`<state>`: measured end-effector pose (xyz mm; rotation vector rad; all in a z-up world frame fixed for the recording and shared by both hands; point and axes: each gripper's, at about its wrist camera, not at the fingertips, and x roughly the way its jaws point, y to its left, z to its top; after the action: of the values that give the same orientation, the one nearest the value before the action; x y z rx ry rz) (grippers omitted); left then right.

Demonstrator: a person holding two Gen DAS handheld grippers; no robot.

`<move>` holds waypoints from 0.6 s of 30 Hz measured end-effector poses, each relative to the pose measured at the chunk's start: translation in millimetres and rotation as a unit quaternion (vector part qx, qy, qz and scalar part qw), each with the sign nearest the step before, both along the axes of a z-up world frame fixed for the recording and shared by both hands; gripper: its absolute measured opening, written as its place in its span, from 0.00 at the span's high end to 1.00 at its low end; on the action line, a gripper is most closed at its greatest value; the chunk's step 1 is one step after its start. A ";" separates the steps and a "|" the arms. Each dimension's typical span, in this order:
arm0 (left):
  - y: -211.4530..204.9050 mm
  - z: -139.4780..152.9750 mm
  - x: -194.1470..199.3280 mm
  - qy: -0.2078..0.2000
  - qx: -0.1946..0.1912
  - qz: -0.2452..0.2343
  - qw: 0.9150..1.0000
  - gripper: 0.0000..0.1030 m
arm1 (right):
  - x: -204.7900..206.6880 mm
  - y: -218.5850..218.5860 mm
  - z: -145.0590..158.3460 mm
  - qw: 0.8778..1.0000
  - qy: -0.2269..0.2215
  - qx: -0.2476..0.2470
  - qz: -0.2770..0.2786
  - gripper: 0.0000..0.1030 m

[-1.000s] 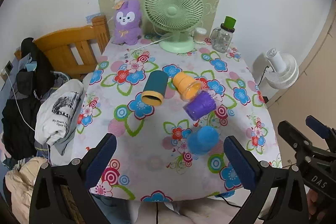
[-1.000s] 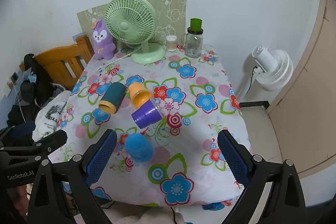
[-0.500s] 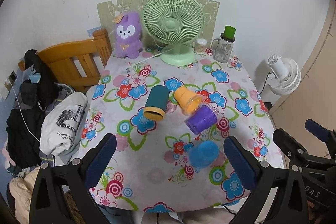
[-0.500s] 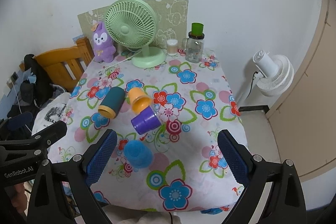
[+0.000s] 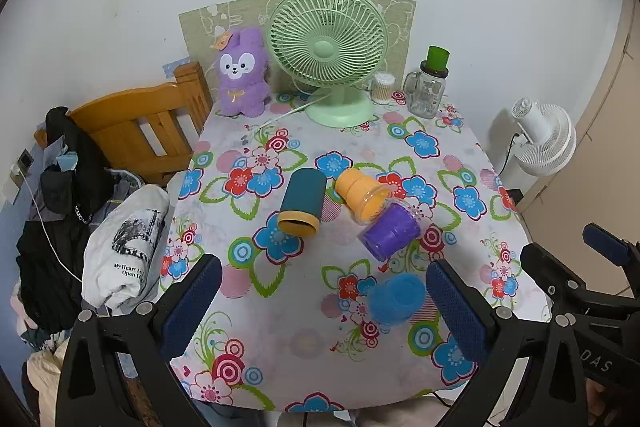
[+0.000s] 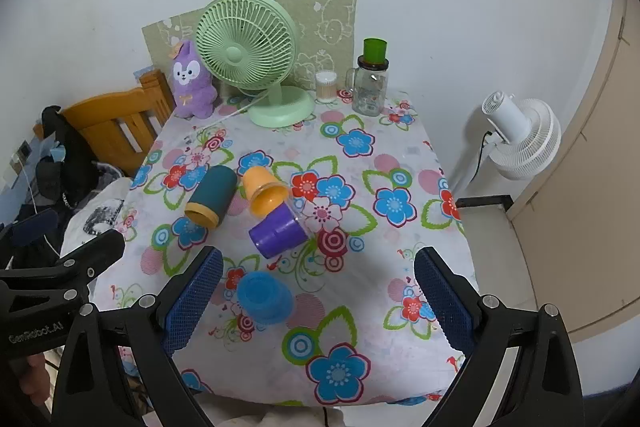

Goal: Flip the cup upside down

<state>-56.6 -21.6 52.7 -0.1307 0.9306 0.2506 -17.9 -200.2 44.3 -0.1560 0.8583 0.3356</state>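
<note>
Several cups sit on the floral tablecloth. A dark teal cup [image 5: 301,202] [image 6: 211,195], an orange cup [image 5: 361,195] [image 6: 264,190] and a purple cup [image 5: 390,233] [image 6: 279,231] lie on their sides mid-table. A blue cup [image 5: 396,299] [image 6: 264,297] stands upside down near the front edge. My left gripper [image 5: 325,311] is open and empty, held above the front of the table. My right gripper [image 6: 318,301] is open and empty beside it, over the front right.
A green desk fan [image 5: 327,55], a purple plush rabbit [image 5: 241,73], a glass jar with a green lid [image 5: 430,83] and a swab pot stand at the back. A wooden chair with clothes [image 5: 132,131] is left; a white floor fan [image 5: 544,139] is right.
Both grippers have pulled back and up from the table, so the cups look smaller and farther. The cups have not moved.
</note>
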 end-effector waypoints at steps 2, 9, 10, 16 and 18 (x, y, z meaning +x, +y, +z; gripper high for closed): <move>0.1 0.1 0.2 0.000 -0.001 0.001 1.000 0.00 | 1.3 0.6 -1.7 1.000 0.001 0.000 -0.001 0.05; 1.3 -2.9 2.6 0.008 -0.003 0.002 1.000 0.00 | 2.1 1.3 -1.7 1.000 0.002 0.000 -0.001 0.05; 1.3 -3.4 3.2 0.008 -0.002 0.002 1.000 0.00 | 1.8 1.8 -2.5 1.000 0.003 -0.001 0.000 0.05; 0.3 -5.9 3.5 0.010 -0.002 0.002 1.000 0.00 | 2.8 2.6 -6.2 1.000 0.005 -0.001 0.000 0.05; 0.8 -6.0 3.8 0.010 -0.002 0.003 1.000 0.00 | 3.1 2.6 -6.1 1.000 0.006 -0.002 0.000 0.05</move>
<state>-52.9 -20.9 46.7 -0.1349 0.9511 0.2561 -14.8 -197.6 38.2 -0.1572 0.8700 0.3356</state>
